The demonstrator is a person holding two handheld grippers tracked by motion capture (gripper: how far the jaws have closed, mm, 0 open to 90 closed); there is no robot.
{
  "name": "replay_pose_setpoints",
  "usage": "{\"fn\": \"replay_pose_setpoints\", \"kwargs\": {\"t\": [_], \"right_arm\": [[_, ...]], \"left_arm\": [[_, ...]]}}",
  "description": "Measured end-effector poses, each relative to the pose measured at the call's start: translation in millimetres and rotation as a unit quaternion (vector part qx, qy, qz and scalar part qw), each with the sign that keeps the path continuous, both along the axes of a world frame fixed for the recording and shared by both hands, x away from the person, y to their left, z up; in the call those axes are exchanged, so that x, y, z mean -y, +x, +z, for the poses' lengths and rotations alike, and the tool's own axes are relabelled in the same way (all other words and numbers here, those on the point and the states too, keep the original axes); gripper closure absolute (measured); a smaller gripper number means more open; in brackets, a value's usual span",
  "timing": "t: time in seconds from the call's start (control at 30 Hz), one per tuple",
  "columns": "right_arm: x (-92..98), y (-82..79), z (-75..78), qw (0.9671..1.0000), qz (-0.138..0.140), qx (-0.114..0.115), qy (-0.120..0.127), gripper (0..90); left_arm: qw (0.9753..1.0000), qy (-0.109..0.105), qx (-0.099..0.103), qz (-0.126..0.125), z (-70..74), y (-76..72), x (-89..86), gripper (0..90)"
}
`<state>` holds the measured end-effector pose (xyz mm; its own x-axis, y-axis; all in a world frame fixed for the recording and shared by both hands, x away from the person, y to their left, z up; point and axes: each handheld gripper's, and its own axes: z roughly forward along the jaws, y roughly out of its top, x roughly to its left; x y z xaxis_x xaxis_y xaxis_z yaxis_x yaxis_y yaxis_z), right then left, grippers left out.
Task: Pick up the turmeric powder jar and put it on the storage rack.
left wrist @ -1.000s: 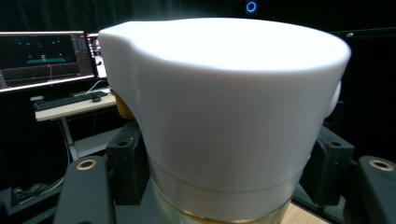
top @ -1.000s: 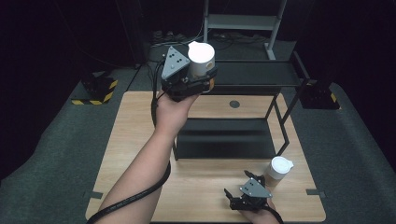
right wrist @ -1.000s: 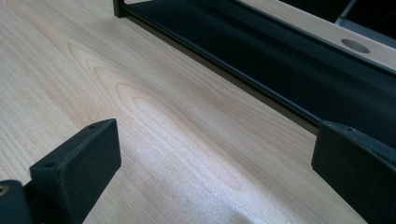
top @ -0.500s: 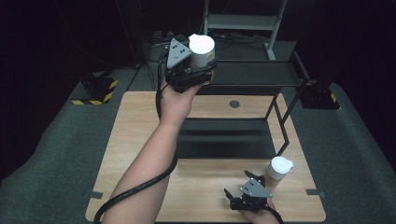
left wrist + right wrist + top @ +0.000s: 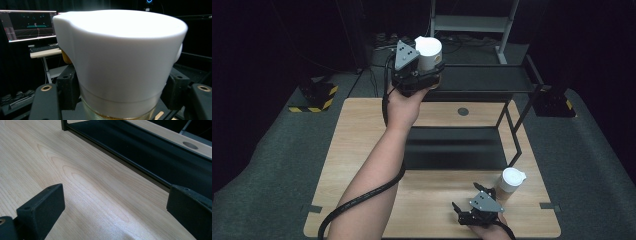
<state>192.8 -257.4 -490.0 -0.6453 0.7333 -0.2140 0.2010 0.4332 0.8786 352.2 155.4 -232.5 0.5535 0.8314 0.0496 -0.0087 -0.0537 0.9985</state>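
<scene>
The left gripper (image 5: 424,75) holds a white-lidded round jar (image 5: 428,52) upright, fingers clamped on its sides, raised at twelve o'clock over the black metal shelf rack (image 5: 492,82). The right gripper (image 5: 472,207) rests at five o'clock on the light wooden worktop (image 5: 362,130), fingers apart, near a second white-lidded jar (image 5: 511,180).

Left hand-held gripper (image 5: 424,75) raised on an outstretched arm, jaws clamped; right hand-held gripper (image 5: 472,206) low, jaws apart.
</scene>
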Motion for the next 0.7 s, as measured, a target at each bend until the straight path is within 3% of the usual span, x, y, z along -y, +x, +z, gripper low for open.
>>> {"fn": "replay_pose_setpoints", "kwargs": {"t": [0.7], "right_arm": [[0.6,0.3,0.0,1.0,0.0,-0.002,0.003,1.0]], "left_arm": [[0.9999,-0.002,-0.01,-0.003,-3.0,7.7,4.7,30.6]]}}
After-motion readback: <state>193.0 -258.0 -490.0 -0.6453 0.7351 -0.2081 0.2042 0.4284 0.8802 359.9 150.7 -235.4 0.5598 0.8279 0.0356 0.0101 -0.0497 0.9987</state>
